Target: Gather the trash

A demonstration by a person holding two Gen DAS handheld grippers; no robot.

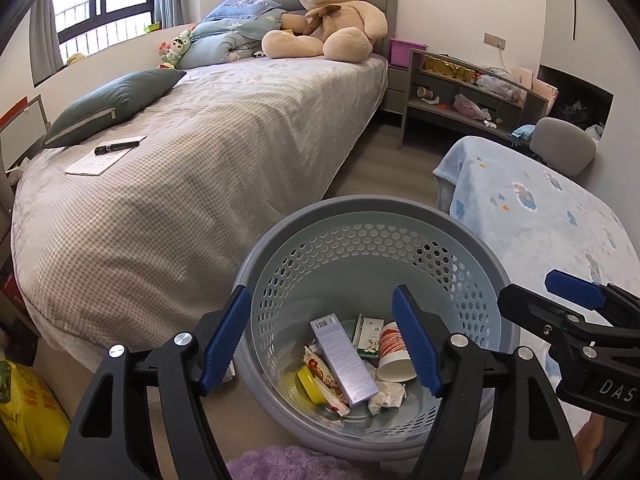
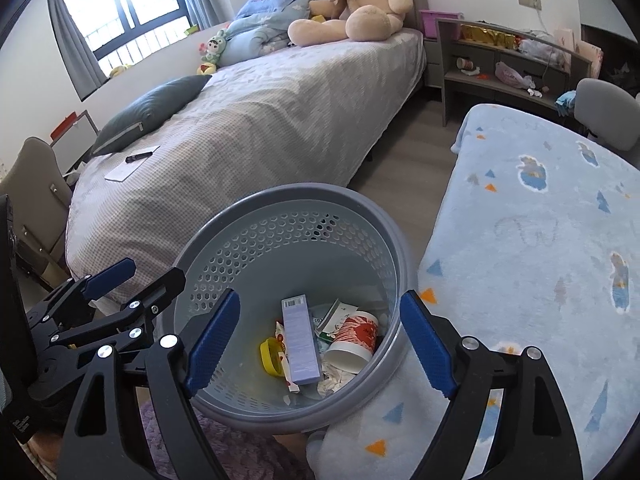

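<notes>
A grey perforated basket (image 1: 372, 216) (image 2: 288, 196) stands on the floor between the bed and a blue blanket. Inside lie a lavender box (image 1: 344, 360) (image 2: 300, 344), a red-and-white paper cup (image 1: 394, 352) (image 2: 352, 340), a yellow lid (image 1: 310, 388) (image 2: 270, 356), a snack wrapper (image 1: 324, 380), a green-and-white carton (image 1: 370, 338) and crumpled tissue (image 1: 386, 396). My left gripper (image 1: 322, 295) hangs open over the basket's near side with nothing between its fingers. My right gripper (image 2: 320, 296) is open and empty over the same basket; its blue pad (image 1: 574, 284) shows at the right of the left wrist view.
A bed (image 1: 192, 168) fills the left, with a teddy bear (image 1: 332, 12), a dark pillow (image 1: 112, 104) and a notebook with a pen (image 1: 106, 154). A blue patterned blanket (image 2: 540, 240) lies right of the basket. A cluttered grey shelf (image 1: 460, 92) stands behind, and a yellow bag (image 1: 28, 408) lies at left.
</notes>
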